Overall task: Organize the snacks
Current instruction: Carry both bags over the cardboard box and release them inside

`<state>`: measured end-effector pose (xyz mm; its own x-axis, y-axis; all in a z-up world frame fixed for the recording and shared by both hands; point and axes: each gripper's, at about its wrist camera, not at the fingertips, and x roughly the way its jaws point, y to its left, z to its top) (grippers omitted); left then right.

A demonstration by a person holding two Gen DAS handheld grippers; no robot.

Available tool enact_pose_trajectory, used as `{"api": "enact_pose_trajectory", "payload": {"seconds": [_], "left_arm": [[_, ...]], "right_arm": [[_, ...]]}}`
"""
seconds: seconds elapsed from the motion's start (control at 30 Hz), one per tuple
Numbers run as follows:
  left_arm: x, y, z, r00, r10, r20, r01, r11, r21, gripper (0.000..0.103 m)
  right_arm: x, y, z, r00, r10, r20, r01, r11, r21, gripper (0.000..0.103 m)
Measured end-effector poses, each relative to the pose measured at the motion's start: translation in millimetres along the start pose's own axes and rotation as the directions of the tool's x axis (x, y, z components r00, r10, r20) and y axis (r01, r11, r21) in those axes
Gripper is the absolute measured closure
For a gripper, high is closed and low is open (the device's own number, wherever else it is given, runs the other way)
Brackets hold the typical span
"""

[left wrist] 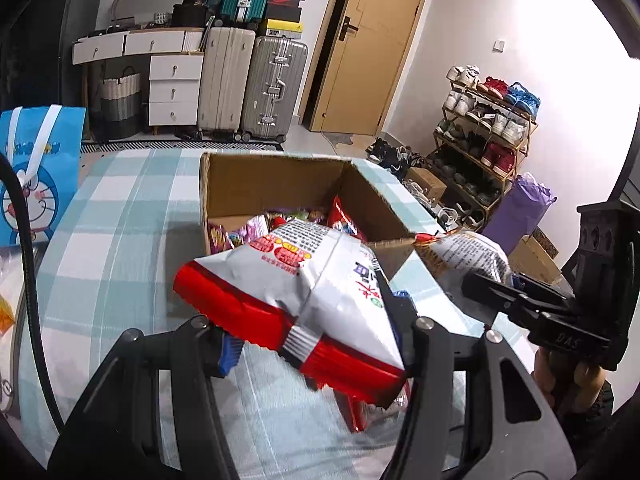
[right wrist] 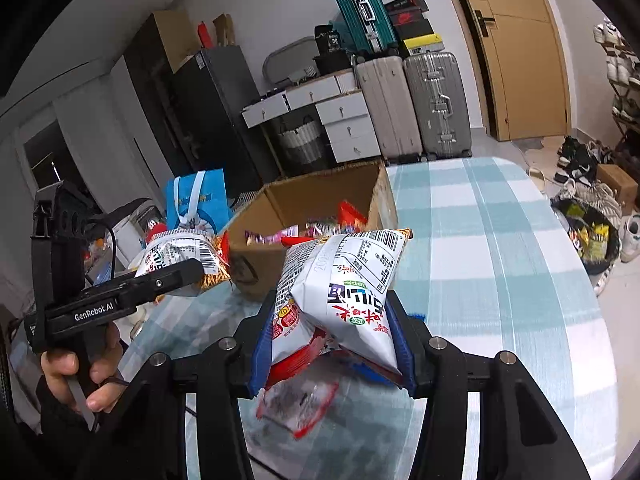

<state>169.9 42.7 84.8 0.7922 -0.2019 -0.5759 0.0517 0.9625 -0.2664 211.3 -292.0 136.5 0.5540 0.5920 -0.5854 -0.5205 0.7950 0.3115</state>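
Both our grippers are clamped on snack bags above the checked table (right wrist: 500, 280). The left gripper (left wrist: 316, 344) pinches its bag (left wrist: 304, 288) by one crumpled end, so it could slip or tear. The right gripper (right wrist: 332, 344) squeezes its bag (right wrist: 344, 280) mid-body; it might burst. Beyond, the box (left wrist: 256, 184) looks nearly full, so bags may snag its rim.

Both grippers are clamped on something, the left gripper (left wrist: 316, 344) low in the centre of its own view and the right gripper (right wrist: 332, 344) likewise (each also shows at the other's edge), with a bare hand (right wrist: 80, 368) gripping a handle at lower left.
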Motion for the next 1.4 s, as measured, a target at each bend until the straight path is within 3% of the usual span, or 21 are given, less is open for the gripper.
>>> {"api": "enact_pose_trajectory", "payload": {"seconds": [0.53, 1.4], "left_arm": [[36, 2, 36, 0.999, 0.033, 0.011, -0.033, 0.999, -0.002, 0.051], [102, 21, 70, 0.994, 0.109, -0.026, -0.109, 0.994, 0.008, 0.051]], "right_arm": [[46, 4, 42, 1.0, 0.021, -0.008, -0.021, 0.999, -0.027, 0.053], [111, 11, 77, 0.998, 0.003, -0.068, -0.008, 0.998, -0.067, 0.053]]}}
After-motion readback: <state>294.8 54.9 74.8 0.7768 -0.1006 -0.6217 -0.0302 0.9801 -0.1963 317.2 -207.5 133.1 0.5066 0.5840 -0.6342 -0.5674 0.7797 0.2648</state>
